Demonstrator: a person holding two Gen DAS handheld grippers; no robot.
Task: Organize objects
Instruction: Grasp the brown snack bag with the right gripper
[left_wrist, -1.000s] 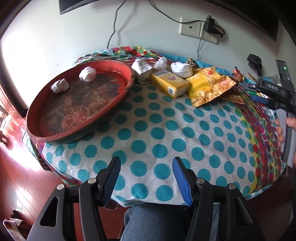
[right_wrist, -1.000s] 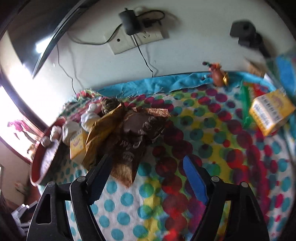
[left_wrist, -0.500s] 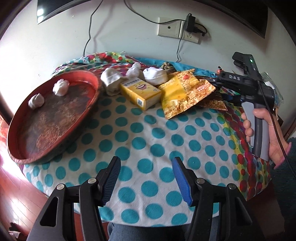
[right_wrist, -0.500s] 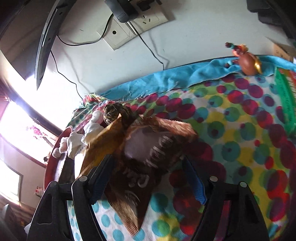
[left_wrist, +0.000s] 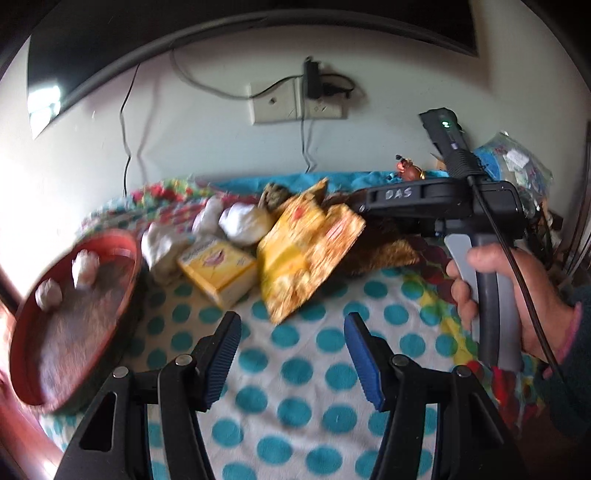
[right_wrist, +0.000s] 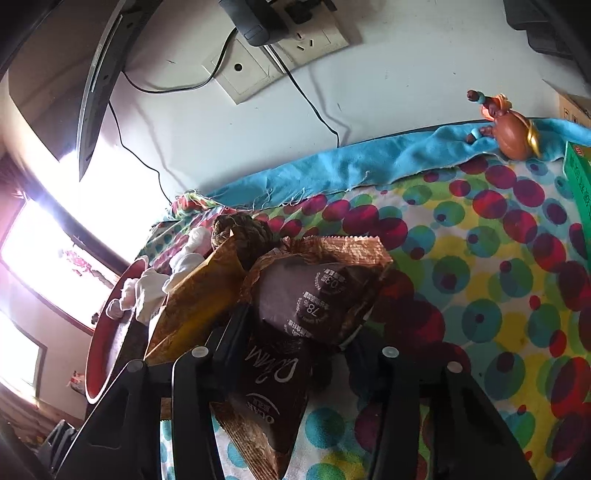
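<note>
Brown snack packet lies mid-table, between right gripper fingers, touching yellow packet on left. Likely light, crinkly, slippery foil; pinch flat body, not sealed edge. Right claw straddles it, clamped or not: cannot tell. Left gripper released, empty, near edge. Red tray far left.

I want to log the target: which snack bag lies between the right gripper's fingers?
The brown snack bag, not the yellow one beside it.
</note>
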